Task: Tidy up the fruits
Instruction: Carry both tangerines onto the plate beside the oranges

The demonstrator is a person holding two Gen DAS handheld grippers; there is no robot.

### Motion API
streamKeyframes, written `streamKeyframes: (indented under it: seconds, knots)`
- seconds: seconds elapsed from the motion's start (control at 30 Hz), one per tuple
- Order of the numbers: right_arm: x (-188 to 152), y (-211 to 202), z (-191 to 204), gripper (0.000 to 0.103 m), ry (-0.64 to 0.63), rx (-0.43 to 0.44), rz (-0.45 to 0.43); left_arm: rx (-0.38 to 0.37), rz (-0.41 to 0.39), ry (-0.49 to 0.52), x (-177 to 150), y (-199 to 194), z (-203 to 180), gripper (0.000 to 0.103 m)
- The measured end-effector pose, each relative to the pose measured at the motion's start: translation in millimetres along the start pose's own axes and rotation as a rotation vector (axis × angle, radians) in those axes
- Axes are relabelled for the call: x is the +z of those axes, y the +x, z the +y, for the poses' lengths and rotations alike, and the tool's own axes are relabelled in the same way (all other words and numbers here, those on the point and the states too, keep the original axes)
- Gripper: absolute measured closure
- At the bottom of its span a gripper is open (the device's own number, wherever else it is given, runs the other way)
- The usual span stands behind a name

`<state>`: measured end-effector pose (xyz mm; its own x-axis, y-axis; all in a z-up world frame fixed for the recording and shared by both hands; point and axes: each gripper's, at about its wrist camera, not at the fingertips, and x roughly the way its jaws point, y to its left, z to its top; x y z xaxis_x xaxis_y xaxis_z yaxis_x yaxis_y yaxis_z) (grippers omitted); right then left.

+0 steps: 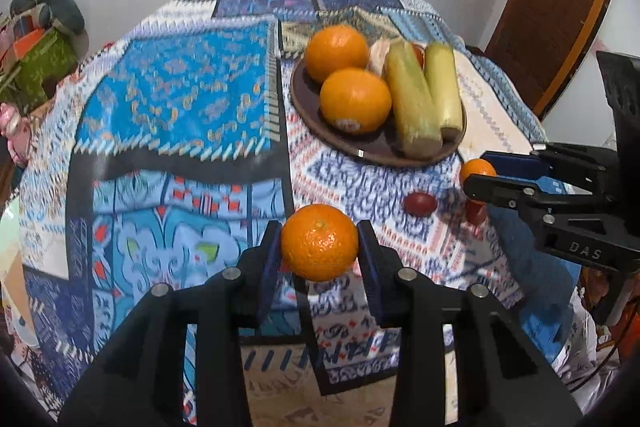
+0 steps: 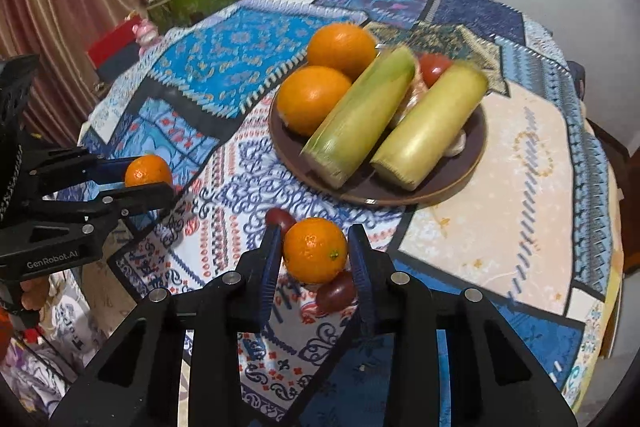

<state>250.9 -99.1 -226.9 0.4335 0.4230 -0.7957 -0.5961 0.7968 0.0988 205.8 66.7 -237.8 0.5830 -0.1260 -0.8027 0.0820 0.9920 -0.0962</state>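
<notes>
We see two grippers over a round table (image 2: 500,147) covered with a patchwork cloth in blues and whites. The left gripper (image 1: 319,243) pinches a small mandarin (image 1: 319,242) between its blue pads, one pad on each side of the fruit, above the cloth near the table's near edge. The right gripper (image 2: 314,251) likewise clamps a second mandarin (image 2: 315,250) between its pads, low over the cloth just on the near side of the plate.

From the right wrist view, a dark red small fruit (image 2: 336,294) lies on the cloth directly beneath the held mandarin, and another dark red one (image 2: 280,218) sits just behind it toward the plate; whether either touches the mandarin we cannot tell.

A brown plate (image 2: 474,163) rests around the middle of the table. On it lie two large oranges (image 2: 314,99) side by side, touching, and two husked corn cobs (image 2: 360,117) laid parallel beside them. A red tomato (image 2: 436,67) shows between the cobs at the plate's far side, and a pale item is wedged behind the corn, too hidden to identify.
</notes>
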Motion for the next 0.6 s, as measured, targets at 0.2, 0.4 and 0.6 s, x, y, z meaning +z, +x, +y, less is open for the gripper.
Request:
streamKeyframes:
  seconds: [0.2,0.4,0.6]
  knots:
    - [10.3,-18.7,-13.6,0.072,0.038,-0.005,-0.067,-0.027,-0.044,-0.004,27.2,-2.5,-5.9,0.066]
    - [21.5,-30.3,-27.9,0.072,0.070,-0.017,-0.121,-0.032,-0.087,0.018,52.6,-2.7,-16.7,0.066]
    - [32.7,-32.2,-40.3,0.072,0.087,-0.032,-0.152,-0.047,-0.109,0.043,75.3,4.0,-26.0,0.066]
